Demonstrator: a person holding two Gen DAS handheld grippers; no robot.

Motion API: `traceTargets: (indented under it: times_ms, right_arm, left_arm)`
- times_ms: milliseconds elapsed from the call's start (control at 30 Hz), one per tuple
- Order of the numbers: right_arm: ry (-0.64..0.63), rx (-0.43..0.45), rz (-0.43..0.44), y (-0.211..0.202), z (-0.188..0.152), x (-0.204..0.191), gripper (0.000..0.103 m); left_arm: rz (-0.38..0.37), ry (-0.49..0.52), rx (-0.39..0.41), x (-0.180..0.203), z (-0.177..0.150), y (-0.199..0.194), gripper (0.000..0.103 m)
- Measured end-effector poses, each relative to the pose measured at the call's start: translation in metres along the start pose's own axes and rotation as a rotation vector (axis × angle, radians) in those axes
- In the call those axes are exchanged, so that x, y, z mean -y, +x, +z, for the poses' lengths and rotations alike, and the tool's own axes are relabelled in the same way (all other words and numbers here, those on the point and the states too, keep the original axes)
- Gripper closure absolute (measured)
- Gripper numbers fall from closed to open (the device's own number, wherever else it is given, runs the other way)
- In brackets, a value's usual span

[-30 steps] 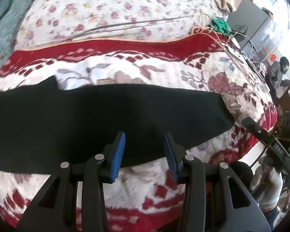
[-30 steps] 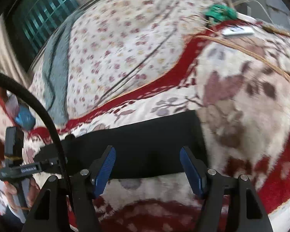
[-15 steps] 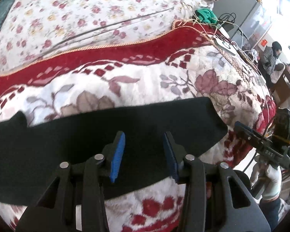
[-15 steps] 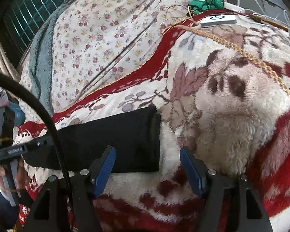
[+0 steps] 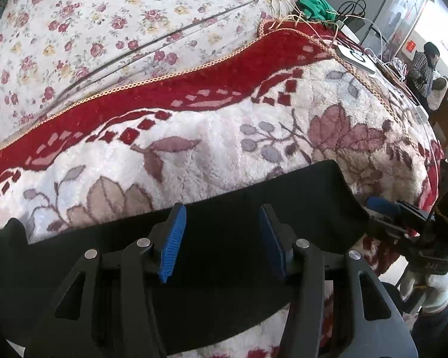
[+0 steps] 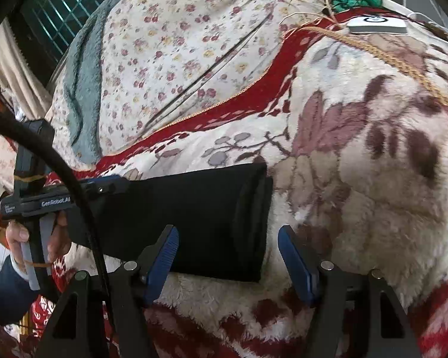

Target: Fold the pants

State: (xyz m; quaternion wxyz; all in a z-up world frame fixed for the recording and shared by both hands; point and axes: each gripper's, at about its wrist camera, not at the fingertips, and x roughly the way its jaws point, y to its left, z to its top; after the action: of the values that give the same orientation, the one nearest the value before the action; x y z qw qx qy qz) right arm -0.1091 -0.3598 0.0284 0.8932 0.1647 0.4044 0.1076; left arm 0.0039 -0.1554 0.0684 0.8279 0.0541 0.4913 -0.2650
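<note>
The black pants (image 6: 194, 208) lie flat as a long folded strip across the near part of the plush red-and-cream blanket (image 5: 224, 137), their cuff end now showing layered edges, and over the last second both views have drawn closer to that end, which suggests a lengthwise fold is done and a crosswise one is coming. The left gripper (image 5: 221, 238) hovers over the strip's middle with jaws apart and empty. The right gripper (image 6: 227, 259), also spread and holding nothing, has shifted to straddle the cuff end rather than the strip's middle as before.
</note>
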Motion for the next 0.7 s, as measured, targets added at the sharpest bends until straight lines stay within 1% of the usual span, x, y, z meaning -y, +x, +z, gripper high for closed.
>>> traceTargets:
  times_ms: [233,333,533,633,700]
  right_arm:
    - [-0.030,-0.033,0.032,0.010,0.004,0.000,0.036]
    - [-0.039,-0.055,0.049,0.020,0.006,0.002,0.036]
    - [-0.068,-0.121,0.082,0.039,0.009,0.000,0.036]
    - [-0.064,-0.121,0.116,0.037,0.009,0.002,0.036]
    - [-0.054,-0.118,0.116,0.036,0.008,0.003,0.036]
  left_arm:
    - [0.013,0.027,0.003,0.006,0.009,0.006,0.053]
    - [-0.002,0.036,-0.001,0.005,0.013,0.009,0.053]
    - [-0.032,0.020,-0.039,0.000,0.022,0.023,0.053]
    - [-0.035,0.030,-0.048,0.002,0.026,0.028,0.053]
    - [-0.058,0.034,-0.053,0.004,0.028,0.029,0.053]
